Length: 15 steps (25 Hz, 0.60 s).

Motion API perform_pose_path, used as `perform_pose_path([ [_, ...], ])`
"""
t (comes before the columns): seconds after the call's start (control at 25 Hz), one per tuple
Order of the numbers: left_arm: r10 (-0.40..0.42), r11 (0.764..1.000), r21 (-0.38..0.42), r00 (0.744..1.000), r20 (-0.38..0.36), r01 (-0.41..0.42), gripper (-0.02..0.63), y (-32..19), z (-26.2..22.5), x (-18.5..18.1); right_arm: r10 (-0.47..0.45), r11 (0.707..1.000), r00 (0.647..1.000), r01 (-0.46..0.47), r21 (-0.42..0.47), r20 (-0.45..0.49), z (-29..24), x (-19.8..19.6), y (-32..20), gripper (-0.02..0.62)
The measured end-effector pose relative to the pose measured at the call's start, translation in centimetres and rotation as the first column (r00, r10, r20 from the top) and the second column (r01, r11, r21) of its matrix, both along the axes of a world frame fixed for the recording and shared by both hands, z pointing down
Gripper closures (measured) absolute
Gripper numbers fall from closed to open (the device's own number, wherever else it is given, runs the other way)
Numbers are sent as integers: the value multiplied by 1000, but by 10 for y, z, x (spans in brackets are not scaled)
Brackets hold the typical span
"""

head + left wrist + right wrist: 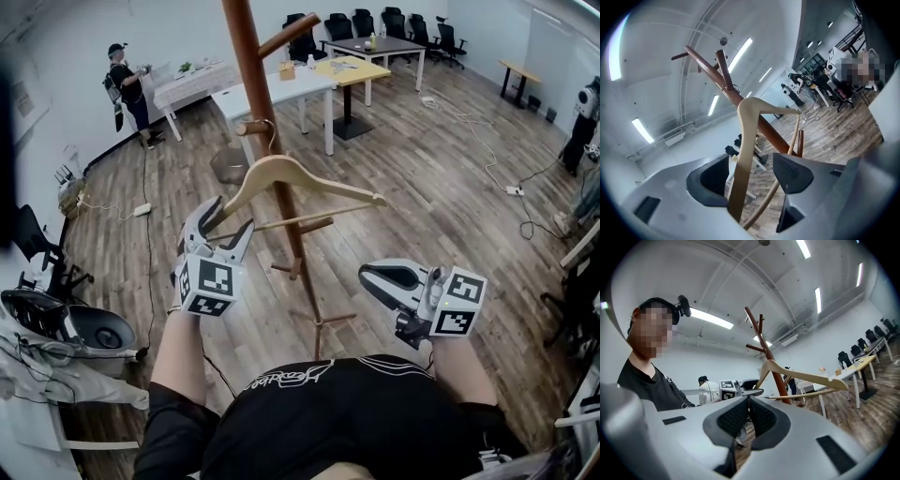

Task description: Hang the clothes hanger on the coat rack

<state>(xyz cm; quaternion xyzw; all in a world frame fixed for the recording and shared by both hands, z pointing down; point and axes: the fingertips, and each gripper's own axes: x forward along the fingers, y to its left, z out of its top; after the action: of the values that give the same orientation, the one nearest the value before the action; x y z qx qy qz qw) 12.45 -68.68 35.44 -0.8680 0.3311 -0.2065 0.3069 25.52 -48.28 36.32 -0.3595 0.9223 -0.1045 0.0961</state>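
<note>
The left gripper [751,174] is spread wide around the hanger [281,173] arm, not pinching it. The hanger's hook rests over a coat rack [255,75] peg. The right gripper [747,405] is pressed together and empty.

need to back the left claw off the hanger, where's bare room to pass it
Free: left of the left claw, over bare floor out to the black chair; also between the coat rack pole and the shut right claw, below the hanger. Crowded: at the pole, where its bar and the lower pegs cross.

Smooth pale wooden clothes hanger [311,174], satin reddish-brown wooden coat rack [251,66], matt wood-plank floor [422,169].
</note>
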Motion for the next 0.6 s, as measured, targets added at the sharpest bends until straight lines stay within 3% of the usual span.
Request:
perform_pose_path([
  [0.24,-16,1000,21,1000,-23,17,307,23,-6,-24,43,999,999,-43,16,-22,-8,-15,25,555],
  [0.36,21,1000,14,995,-94,-20,307,52,-12,-34,45,999,999,-44,11,-12,-8,-31,37,555],
  [0.52,124,987,-86,981,-147,-138,307,105,-9,-37,29,1000,1000,-29,-7,-2,-5,-63,53,555],
  [0.6,152,968,-166,963,-221,-191,307,131,-11,-48,27,1000,1000,-27,-14,-7,-6,-82,61,555],
])
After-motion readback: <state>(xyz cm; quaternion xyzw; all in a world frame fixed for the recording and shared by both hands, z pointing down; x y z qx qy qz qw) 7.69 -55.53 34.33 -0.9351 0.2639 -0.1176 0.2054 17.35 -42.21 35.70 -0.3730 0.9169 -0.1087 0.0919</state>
